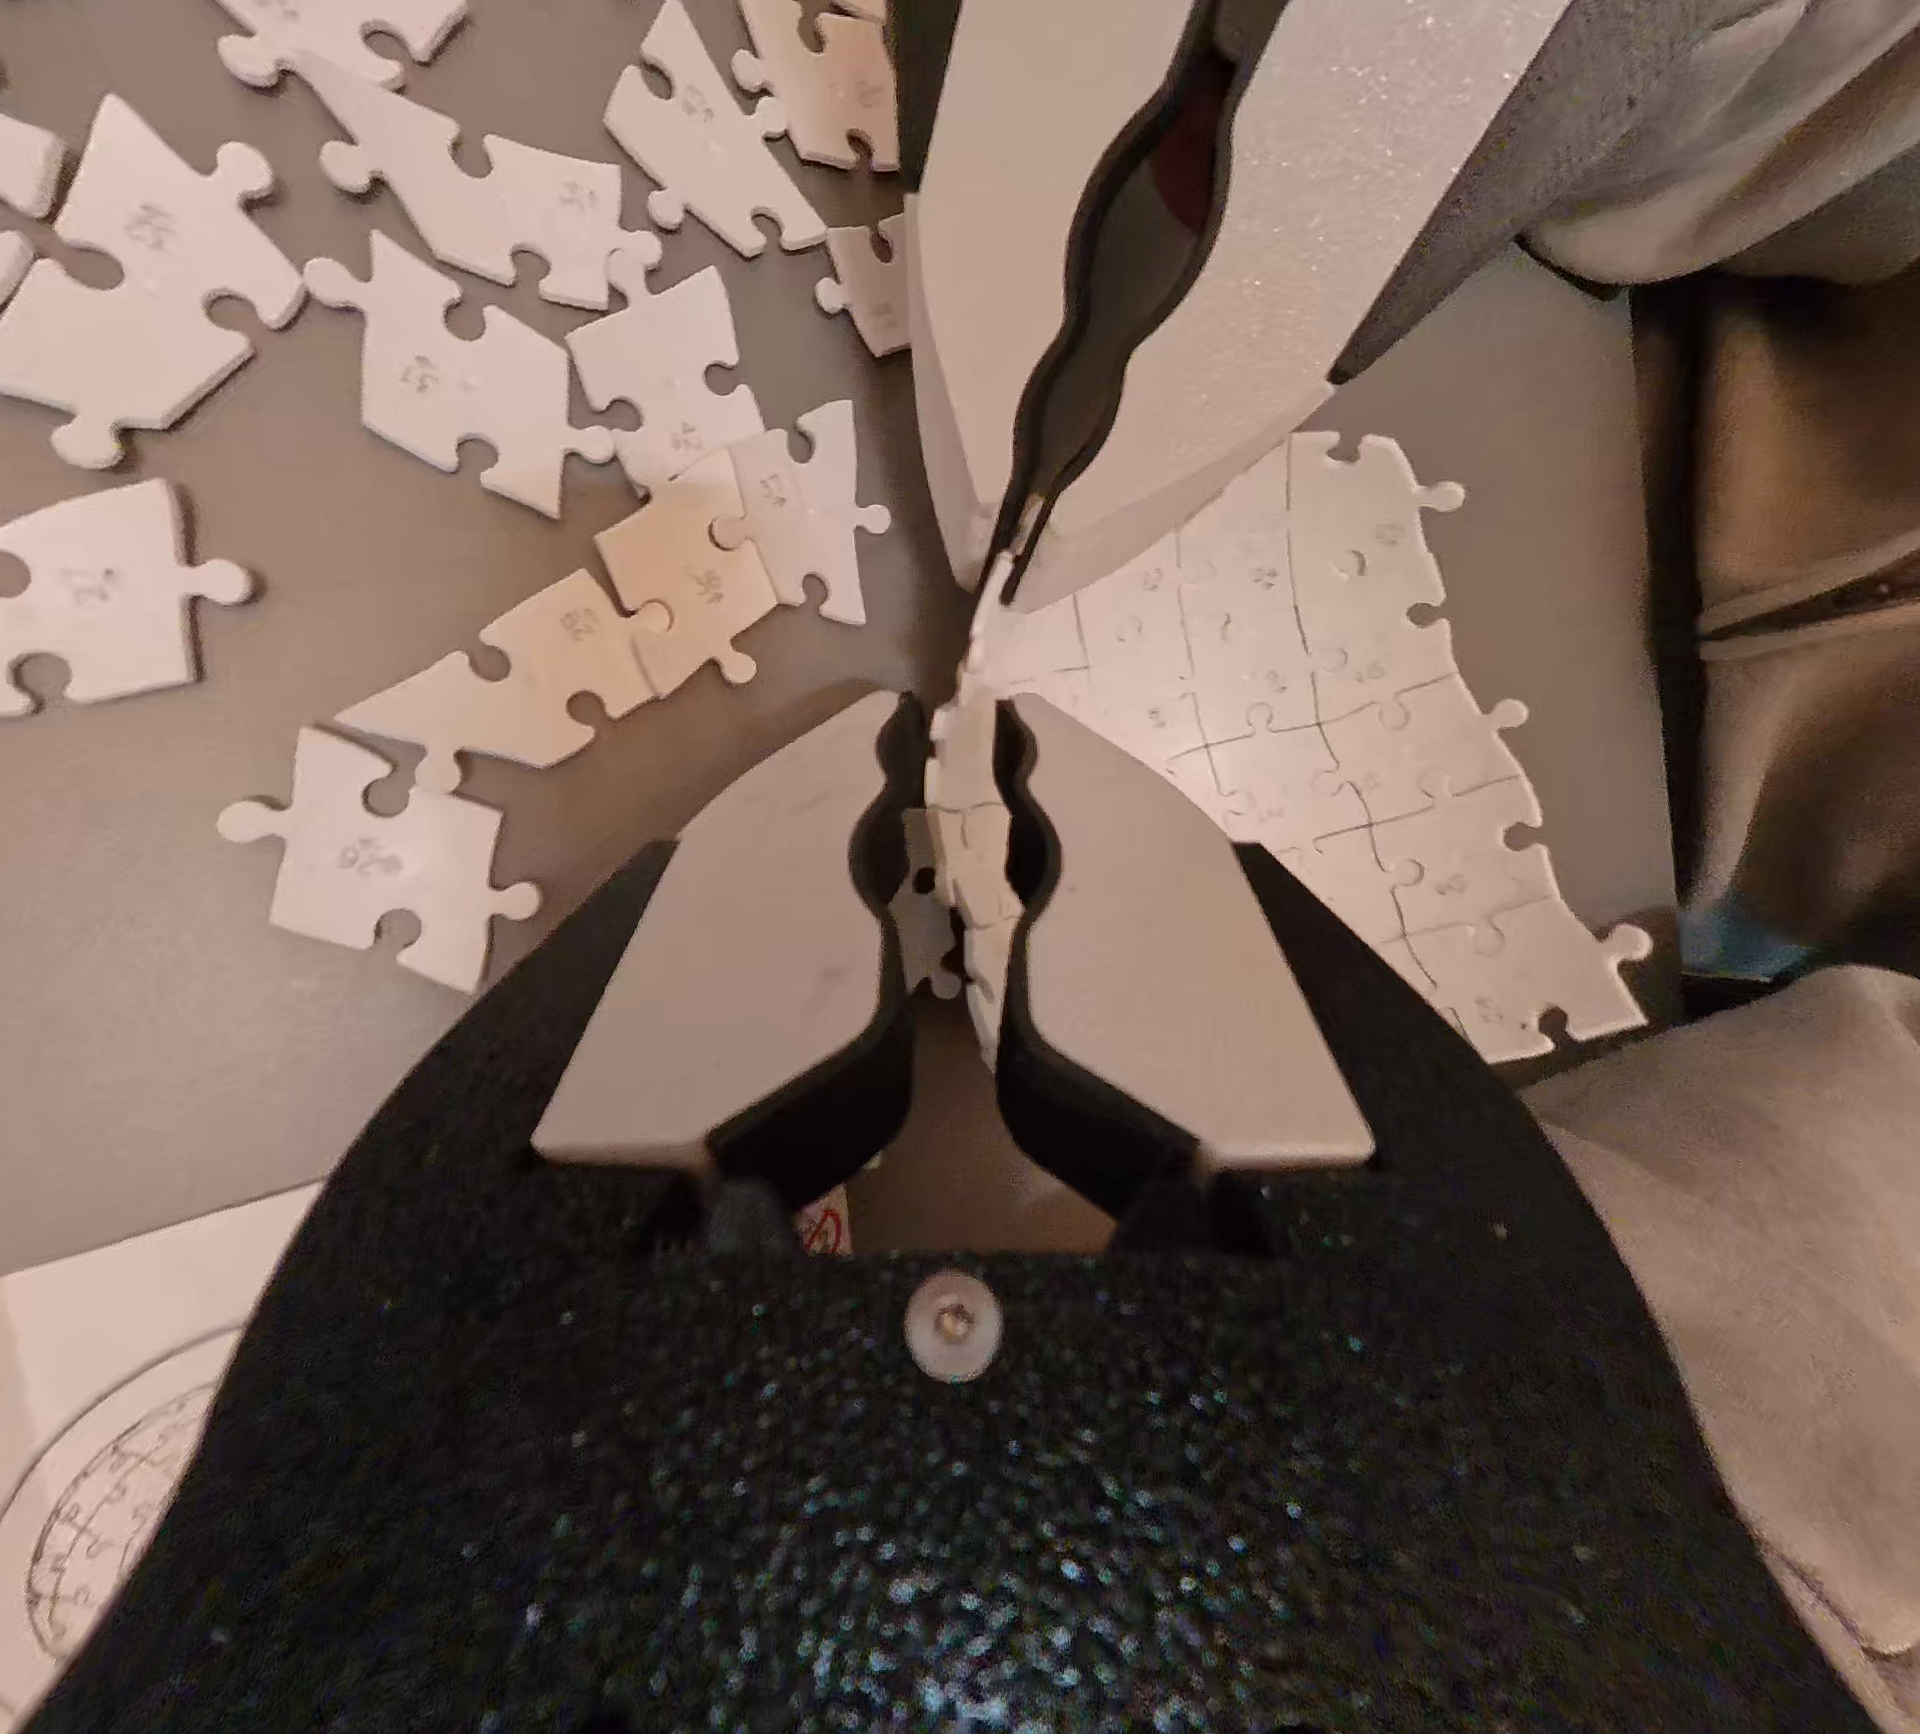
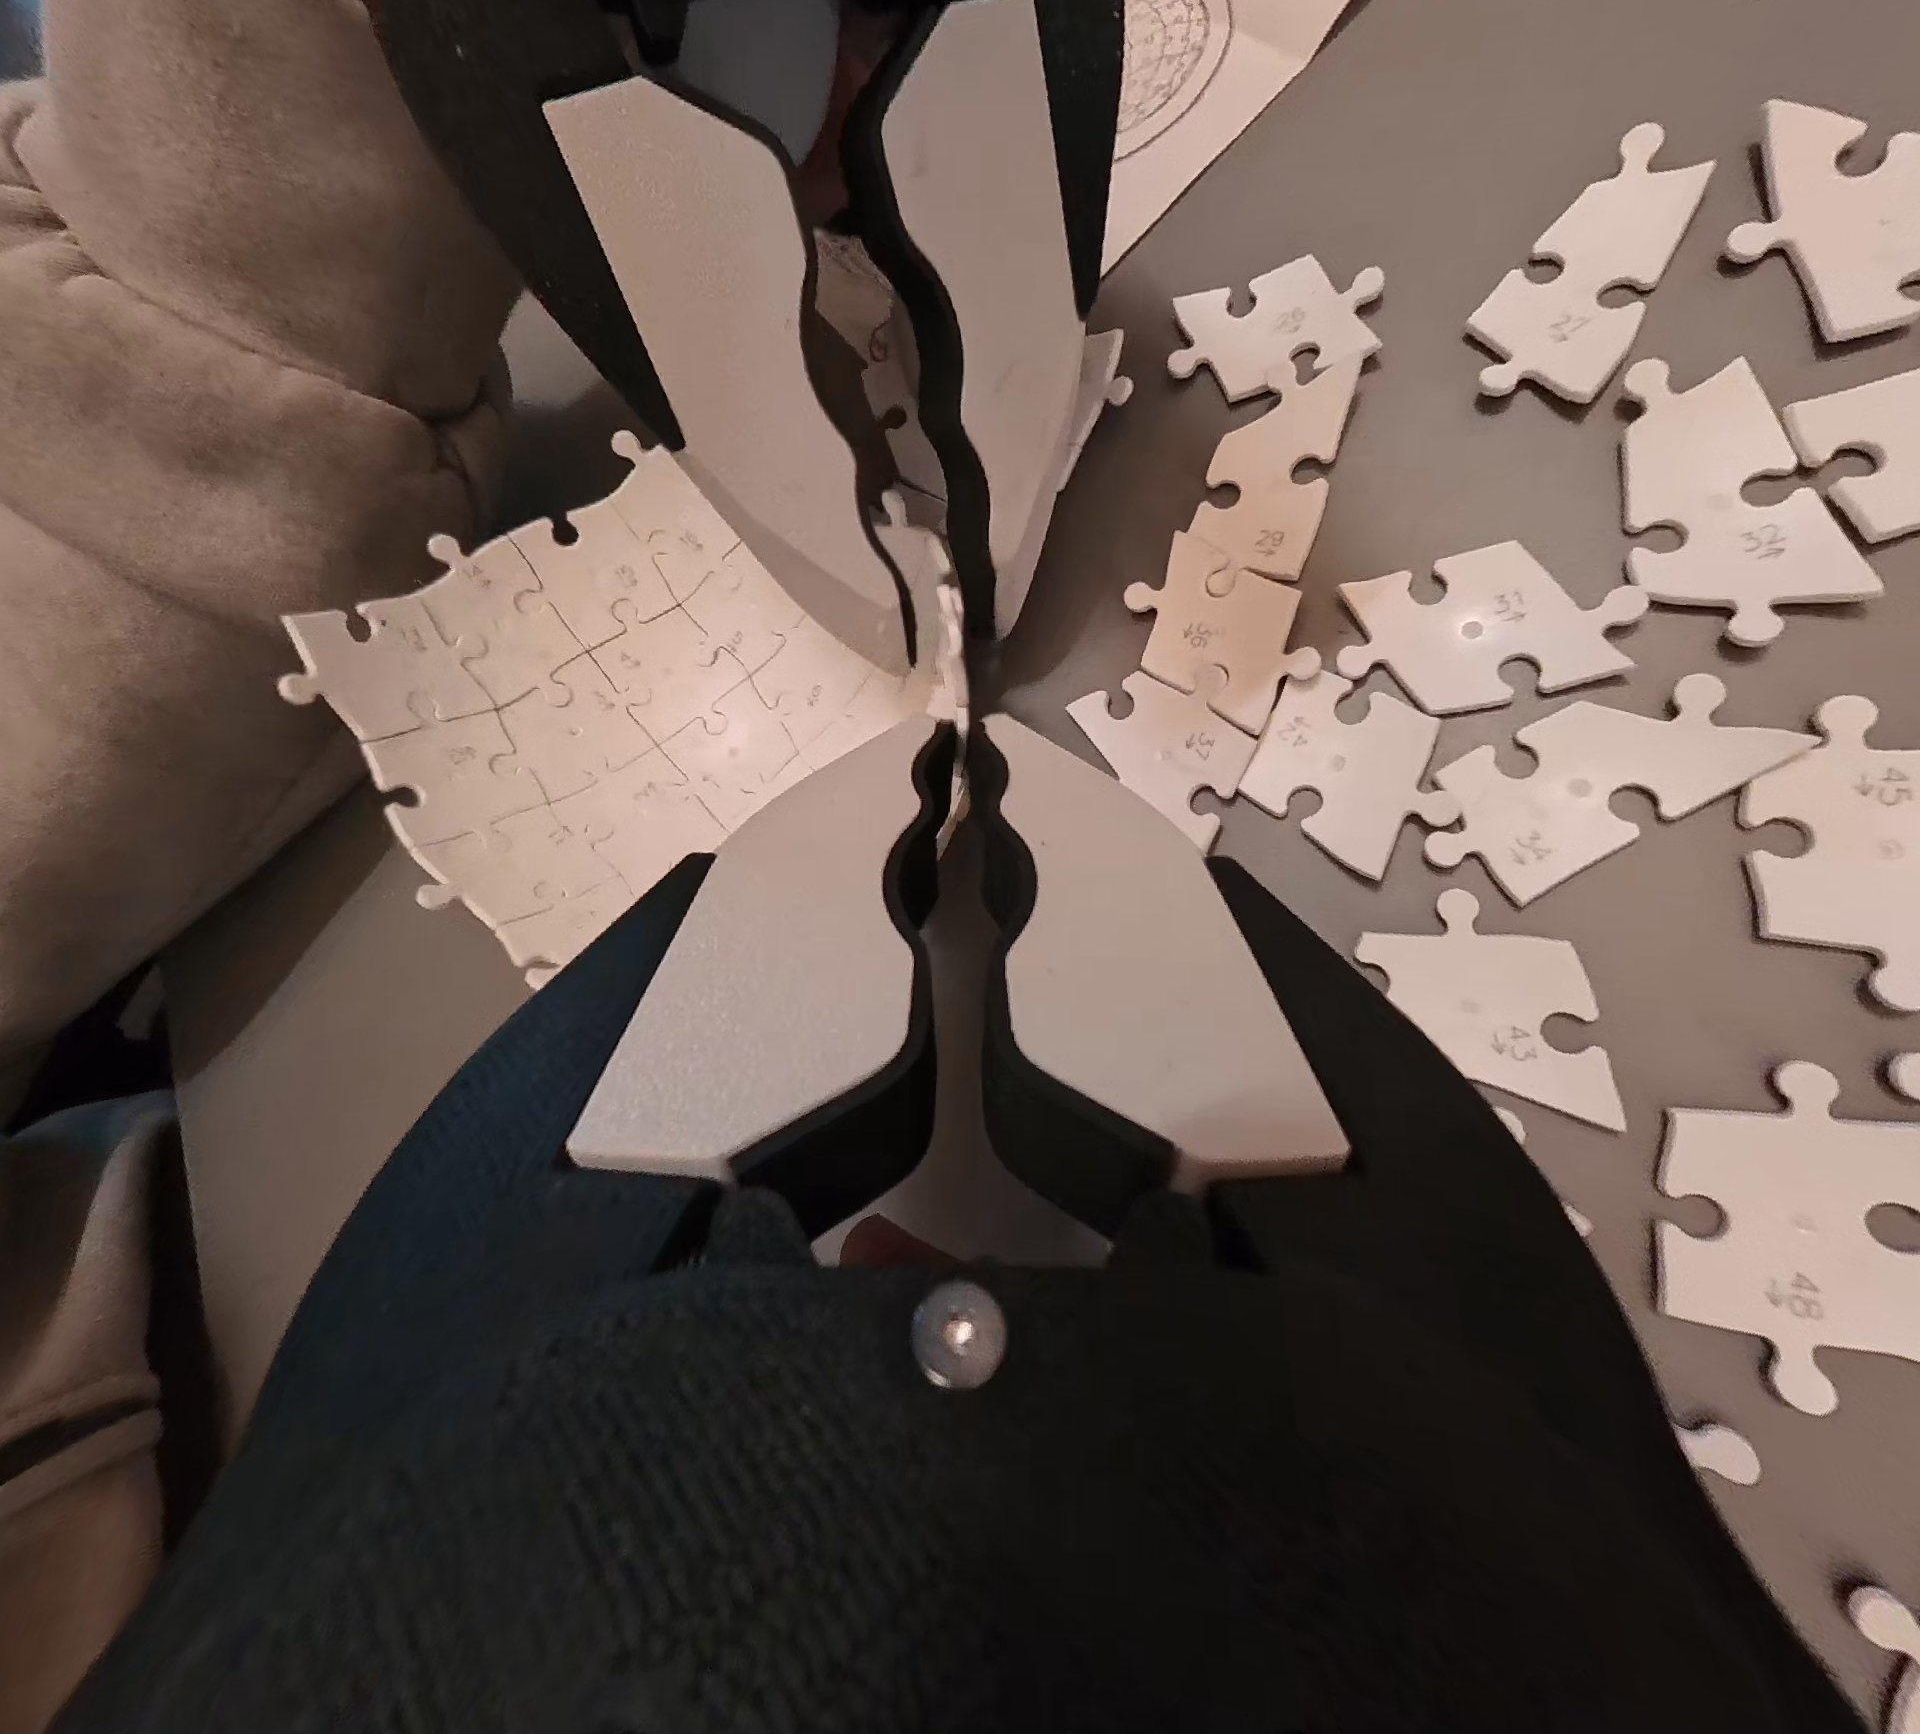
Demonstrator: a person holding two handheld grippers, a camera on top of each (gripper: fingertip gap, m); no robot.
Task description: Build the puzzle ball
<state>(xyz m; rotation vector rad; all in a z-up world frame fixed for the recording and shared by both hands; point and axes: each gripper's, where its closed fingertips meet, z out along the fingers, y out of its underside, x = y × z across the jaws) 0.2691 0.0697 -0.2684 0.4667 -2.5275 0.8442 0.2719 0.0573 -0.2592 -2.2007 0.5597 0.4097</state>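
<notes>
The left gripper (image 1: 961,718) and right gripper (image 2: 966,728) meet tip to tip over the grey table (image 1: 156,1009) — each pinched shut on the same edge of the curved puzzle ball section (image 1: 1351,749) — with loose pieces (image 1: 416,375) scattered to one side.

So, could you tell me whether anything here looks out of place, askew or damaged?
Nothing stands out. The left gripper and right gripper both pinch one edge of the curved assembled section, which looks intact. The loose pieces lie scattered on the grey table, some overlapping, as expected mid-build.
</notes>
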